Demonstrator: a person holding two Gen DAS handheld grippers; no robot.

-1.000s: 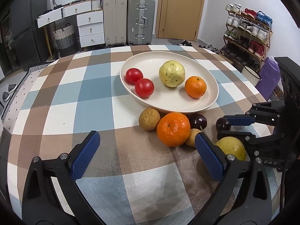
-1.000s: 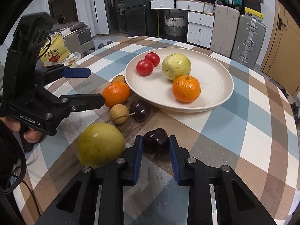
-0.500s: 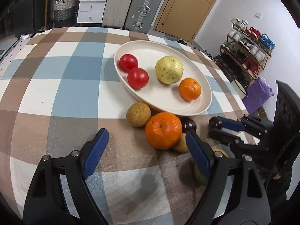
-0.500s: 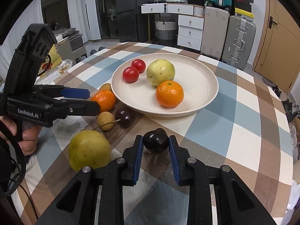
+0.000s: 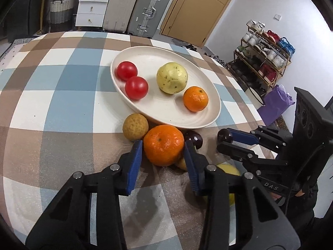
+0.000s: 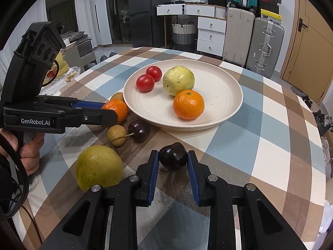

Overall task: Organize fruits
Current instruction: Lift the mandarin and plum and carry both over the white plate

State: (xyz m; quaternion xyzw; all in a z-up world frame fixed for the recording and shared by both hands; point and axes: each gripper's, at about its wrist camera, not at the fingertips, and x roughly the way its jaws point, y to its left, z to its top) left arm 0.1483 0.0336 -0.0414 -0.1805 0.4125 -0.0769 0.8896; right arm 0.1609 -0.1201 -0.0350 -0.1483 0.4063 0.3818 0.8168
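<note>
A white plate (image 5: 206, 95) (image 6: 229, 87) holds two tomatoes (image 5: 136, 87), a pale guava (image 5: 171, 80) and an orange (image 5: 195, 98). My left gripper (image 5: 163, 145) has its blue pads closed against a large orange (image 5: 163, 144) (image 6: 117, 108) on the cloth just in front of the plate. My right gripper (image 6: 173, 158) is shut on a dark plum (image 6: 173, 158) (image 5: 224, 135) and holds it near the plate's front edge. A tan longan (image 5: 135, 127), a dark cherry (image 6: 139, 130), a small yellow-brown fruit (image 6: 117, 132) and a yellow-green pomelo (image 6: 99, 169) lie on the cloth.
The round table has a blue, brown and white checked cloth (image 5: 62, 104). Suitcases (image 5: 148, 10), drawers and a door stand behind it. A shoe rack (image 5: 264, 56) stands at the right. Snack bags (image 6: 56, 70) lie on the floor beside the table.
My left gripper moved forward and closed its pads around the large orange. My right gripper kept the plum and rose a little toward the plate.
</note>
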